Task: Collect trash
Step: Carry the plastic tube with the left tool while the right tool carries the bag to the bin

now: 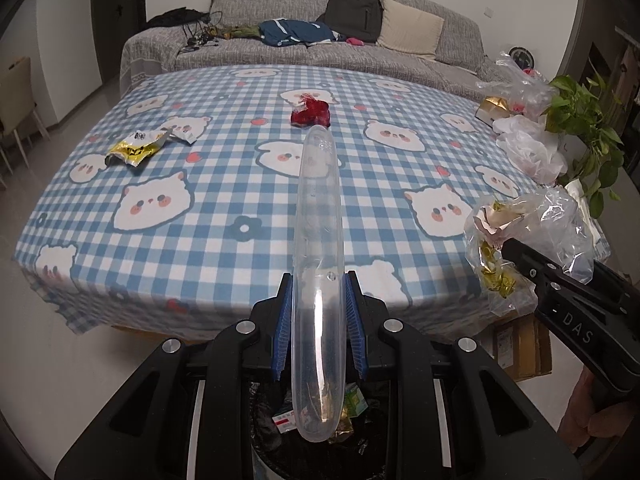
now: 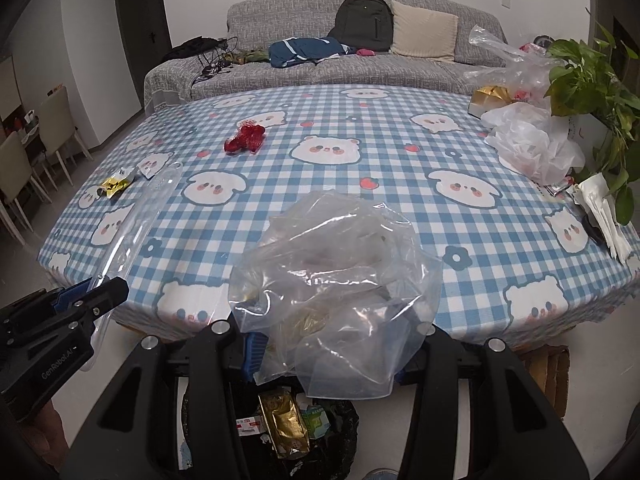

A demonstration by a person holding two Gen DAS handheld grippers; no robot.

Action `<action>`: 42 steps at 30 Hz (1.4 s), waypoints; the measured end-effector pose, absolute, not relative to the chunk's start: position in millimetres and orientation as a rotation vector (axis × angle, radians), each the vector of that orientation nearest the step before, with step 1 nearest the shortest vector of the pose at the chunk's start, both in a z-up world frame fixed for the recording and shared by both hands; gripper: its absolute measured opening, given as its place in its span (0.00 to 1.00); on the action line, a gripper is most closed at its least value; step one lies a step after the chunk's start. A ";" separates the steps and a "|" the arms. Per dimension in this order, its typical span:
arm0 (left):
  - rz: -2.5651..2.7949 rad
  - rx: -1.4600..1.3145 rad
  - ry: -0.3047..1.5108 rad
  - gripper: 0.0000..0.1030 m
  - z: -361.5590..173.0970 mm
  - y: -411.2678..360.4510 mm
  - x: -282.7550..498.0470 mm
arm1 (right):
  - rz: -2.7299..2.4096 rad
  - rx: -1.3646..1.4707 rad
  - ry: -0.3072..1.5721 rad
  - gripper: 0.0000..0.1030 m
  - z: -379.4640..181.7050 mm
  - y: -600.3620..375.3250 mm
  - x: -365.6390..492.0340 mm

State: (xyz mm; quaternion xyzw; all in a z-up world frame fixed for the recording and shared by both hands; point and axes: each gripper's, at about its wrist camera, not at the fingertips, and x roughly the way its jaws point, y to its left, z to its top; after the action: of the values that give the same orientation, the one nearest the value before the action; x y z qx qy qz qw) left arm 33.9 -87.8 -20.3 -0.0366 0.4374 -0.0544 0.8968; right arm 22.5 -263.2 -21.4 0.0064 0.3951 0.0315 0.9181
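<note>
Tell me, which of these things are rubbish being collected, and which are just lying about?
Part of the job: clear plastic case in the left gripper; crumpled clear bag in the right gripper; bin; yellow wrapper; red scrap.

Just lying about: backpack; cushion; plant.

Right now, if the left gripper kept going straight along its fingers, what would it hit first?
Probably the checked tablecloth. The left gripper is shut on a clear plastic case whose far end leads toward the red wrapper, so the case would likely touch the cloth first. Depth is unclear.
</note>
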 end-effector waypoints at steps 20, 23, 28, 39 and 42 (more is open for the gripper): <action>-0.131 -0.070 0.950 0.24 -73.2 -107.0 -58.2 | 0.067 0.019 0.844 0.43 -66.8 -278.2 -69.2; -0.129 -0.073 0.962 0.24 -84.9 -105.2 -70.9 | 0.064 0.024 0.856 0.43 -76.5 -279.7 -79.1; -0.130 -0.064 0.973 0.24 -103.3 -109.5 -85.7 | 0.056 0.023 0.883 0.43 -97.4 -282.5 -89.6; -0.127 -0.045 1.028 0.24 -151.2 -128.1 -75.9 | 0.007 0.032 0.957 0.43 -139.9 -301.2 -93.7; -0.139 -0.041 1.039 0.24 -157.2 -136.3 -71.1 | -0.008 0.044 0.967 0.43 -144.0 -309.6 -94.2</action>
State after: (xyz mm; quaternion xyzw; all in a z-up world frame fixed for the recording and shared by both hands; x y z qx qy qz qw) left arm -71.1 -136.3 -157.2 -0.0198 0.4960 -0.0661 0.8656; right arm -94.2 -309.6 -144.0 0.0211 0.4648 -0.0039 0.8851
